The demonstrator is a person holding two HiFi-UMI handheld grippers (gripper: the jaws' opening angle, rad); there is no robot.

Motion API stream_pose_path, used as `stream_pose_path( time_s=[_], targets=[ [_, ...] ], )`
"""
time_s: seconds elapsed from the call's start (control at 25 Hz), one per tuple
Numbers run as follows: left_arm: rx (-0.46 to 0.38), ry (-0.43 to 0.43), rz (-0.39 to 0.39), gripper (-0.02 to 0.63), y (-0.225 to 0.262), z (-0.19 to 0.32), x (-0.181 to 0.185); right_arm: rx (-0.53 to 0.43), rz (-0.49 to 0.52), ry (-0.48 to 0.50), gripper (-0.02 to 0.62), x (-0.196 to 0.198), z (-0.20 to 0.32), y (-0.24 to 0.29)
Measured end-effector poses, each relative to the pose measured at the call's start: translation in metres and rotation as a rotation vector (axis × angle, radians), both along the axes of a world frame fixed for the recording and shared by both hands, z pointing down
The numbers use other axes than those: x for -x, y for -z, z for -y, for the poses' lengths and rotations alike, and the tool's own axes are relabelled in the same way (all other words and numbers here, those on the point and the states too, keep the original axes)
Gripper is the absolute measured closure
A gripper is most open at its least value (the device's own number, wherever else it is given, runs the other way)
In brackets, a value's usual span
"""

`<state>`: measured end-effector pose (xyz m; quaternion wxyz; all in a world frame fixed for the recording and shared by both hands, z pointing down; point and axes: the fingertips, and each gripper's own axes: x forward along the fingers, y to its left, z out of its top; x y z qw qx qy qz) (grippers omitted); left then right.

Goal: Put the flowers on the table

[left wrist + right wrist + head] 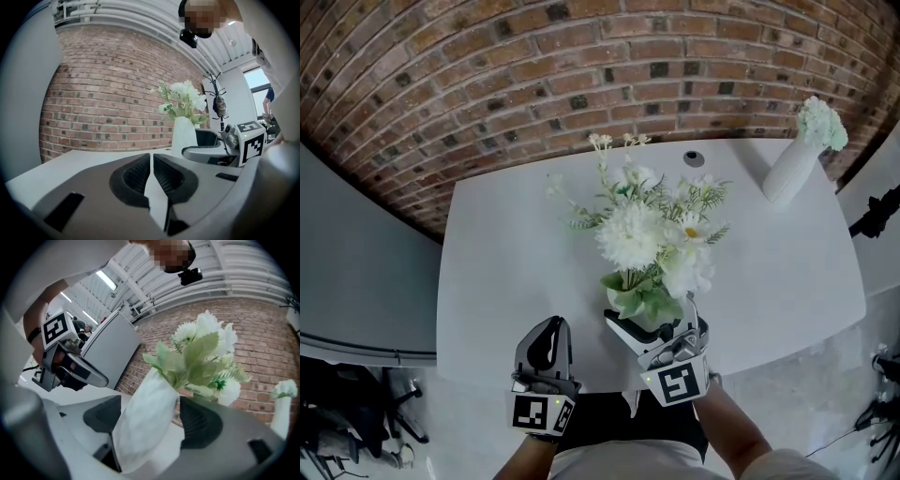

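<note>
A bunch of white flowers [652,230] with green leaves stands in a white vase [630,323] over the near edge of the white table [506,244]. My right gripper [661,337] is shut on that vase low on its body; in the right gripper view the vase [145,418] fills the gap between both pads, with the flowers [201,352] above. I cannot tell if the vase's base touches the table. My left gripper [546,345] hangs at the table's front edge, left of the vase, shut with nothing in it [152,173].
A second white vase [792,169] with a pale green flower [821,122] stands at the table's back right. A small dark round disc [694,158] lies near the far edge. A brick wall runs behind the table.
</note>
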<state>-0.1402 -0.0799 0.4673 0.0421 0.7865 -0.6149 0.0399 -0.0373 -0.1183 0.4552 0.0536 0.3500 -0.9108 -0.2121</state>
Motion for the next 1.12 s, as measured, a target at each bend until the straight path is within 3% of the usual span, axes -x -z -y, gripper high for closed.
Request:
stream_pose_path(
  time_s=[1.12],
  targets=[
    [0.006, 0.002, -0.013, 0.58, 0.0004, -0.0036, 0.0014, 0.024, -0.029, -0.008, 0.187, -0.005, -0.0059, -0.0035]
  ],
)
